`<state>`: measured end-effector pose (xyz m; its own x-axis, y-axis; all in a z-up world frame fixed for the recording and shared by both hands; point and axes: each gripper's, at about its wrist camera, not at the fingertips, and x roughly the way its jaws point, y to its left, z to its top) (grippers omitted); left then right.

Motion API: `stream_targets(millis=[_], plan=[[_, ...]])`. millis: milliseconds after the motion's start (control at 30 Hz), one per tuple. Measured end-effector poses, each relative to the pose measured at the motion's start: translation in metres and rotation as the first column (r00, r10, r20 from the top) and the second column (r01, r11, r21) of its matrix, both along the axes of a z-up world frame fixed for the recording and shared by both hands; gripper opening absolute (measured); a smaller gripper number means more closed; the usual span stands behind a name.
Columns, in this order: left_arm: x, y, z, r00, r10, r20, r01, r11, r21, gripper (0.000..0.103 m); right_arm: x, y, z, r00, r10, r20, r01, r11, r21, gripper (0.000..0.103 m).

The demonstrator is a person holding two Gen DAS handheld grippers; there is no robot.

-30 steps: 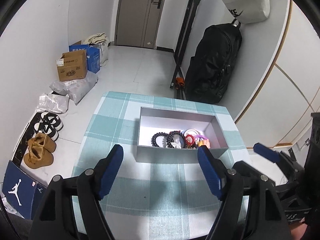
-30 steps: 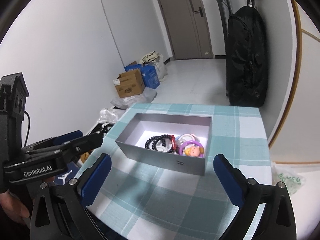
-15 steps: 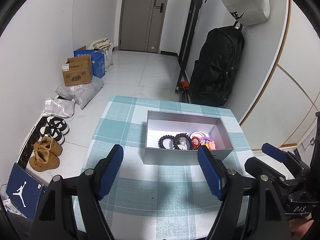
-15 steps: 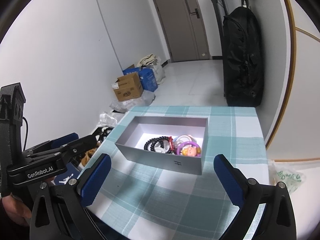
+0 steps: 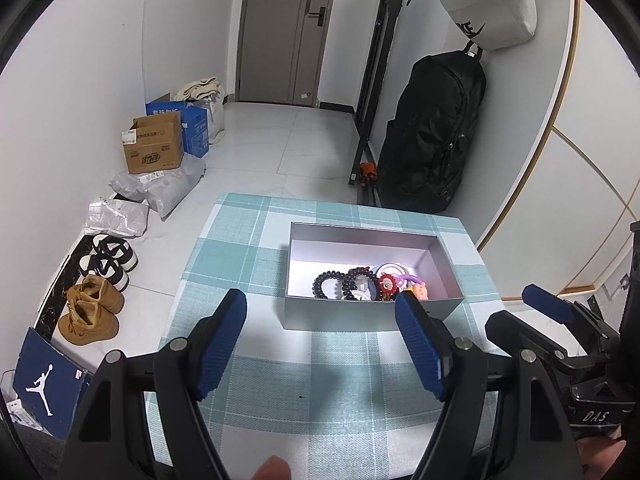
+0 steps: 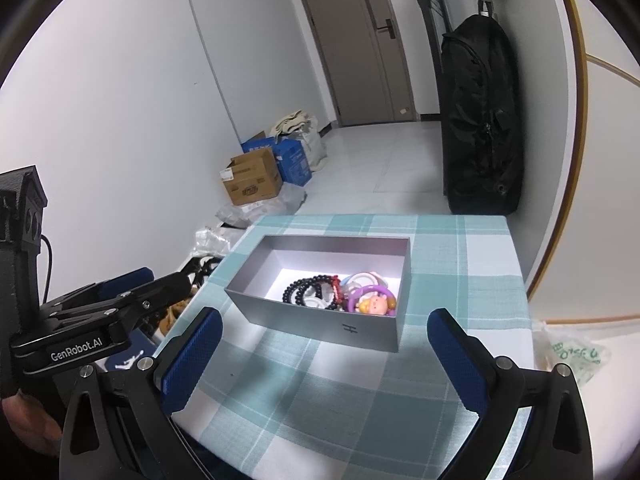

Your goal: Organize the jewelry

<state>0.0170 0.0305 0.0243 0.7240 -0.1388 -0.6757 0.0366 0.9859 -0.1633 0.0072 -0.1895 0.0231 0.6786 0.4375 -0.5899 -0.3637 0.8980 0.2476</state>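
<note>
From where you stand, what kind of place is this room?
Probably the entrance hall of a home: a closed door, shoes along the wall, and a backpack hanging from a rack.

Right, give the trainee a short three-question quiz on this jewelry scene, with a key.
1. True or false: the left gripper holds a bracelet.
2. Where does the black bead bracelet lie? A) on the checked tablecloth B) inside the grey box C) on the floor
3. Fill in: the purple ring with the doll charm lies toward the box's ____ end, seen from the right wrist.

Key: 1 false, both the left and the right gripper are open and empty; 2 B; 3 right.
</note>
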Motion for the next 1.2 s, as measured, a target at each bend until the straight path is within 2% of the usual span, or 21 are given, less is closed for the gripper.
stream_targets(millis=[333,1200], plan=[[0.0041,0.0008,-0.0039,1.000,0.011,-0.021,-0.011,1.000,-0.014,0.073,0.0000,-0.0053,0.0041,1.000,-0.015,0.007,0.015,1.000,0.013,0.103],[0.0022,-0.0033,-0.0045,1.000,0.000,-0.007,0.000,1.000,0.022,0.073,-0.0024,-0.0016,0.0064,1.000,-0.007,0.015,0.007,1.000,-0.002,0.103]])
